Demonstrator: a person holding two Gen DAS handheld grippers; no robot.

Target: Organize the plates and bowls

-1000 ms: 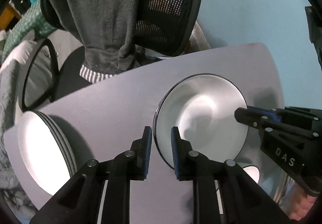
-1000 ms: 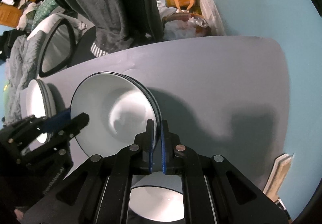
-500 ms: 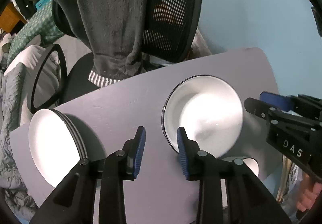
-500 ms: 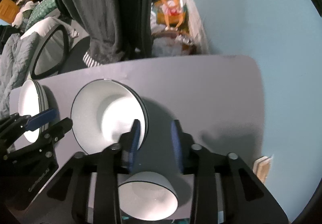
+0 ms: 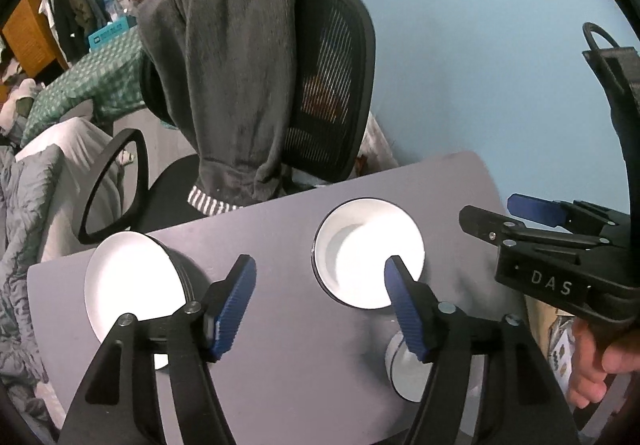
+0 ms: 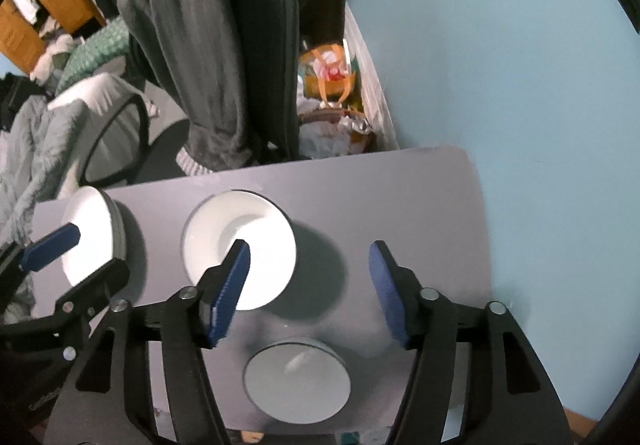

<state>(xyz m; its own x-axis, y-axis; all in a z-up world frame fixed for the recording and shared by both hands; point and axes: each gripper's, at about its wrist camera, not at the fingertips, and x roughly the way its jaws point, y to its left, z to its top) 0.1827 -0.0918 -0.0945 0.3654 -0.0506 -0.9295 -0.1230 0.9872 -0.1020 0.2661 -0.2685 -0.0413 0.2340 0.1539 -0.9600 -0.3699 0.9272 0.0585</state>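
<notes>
On the grey worktop (image 6: 400,205), a stack of white plates (image 6: 86,241) sits at the far left. The left tongs (image 5: 320,301) hover above the surface, jaws just opened wide apart with nothing between them. Right of the stack rests a white bowl (image 6: 240,241), and nearer the front edge stands a smaller bowl (image 6: 296,381). The right tongs (image 6: 310,293) have likewise just spread, gripping nothing.

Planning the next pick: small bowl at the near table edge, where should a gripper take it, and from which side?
Grip the small bowl by its rim, coming from above. It sits upright and open, apart from the middle bowl, so one finger can go inside and one outside. The right gripper, open, is probably best placed.
</notes>
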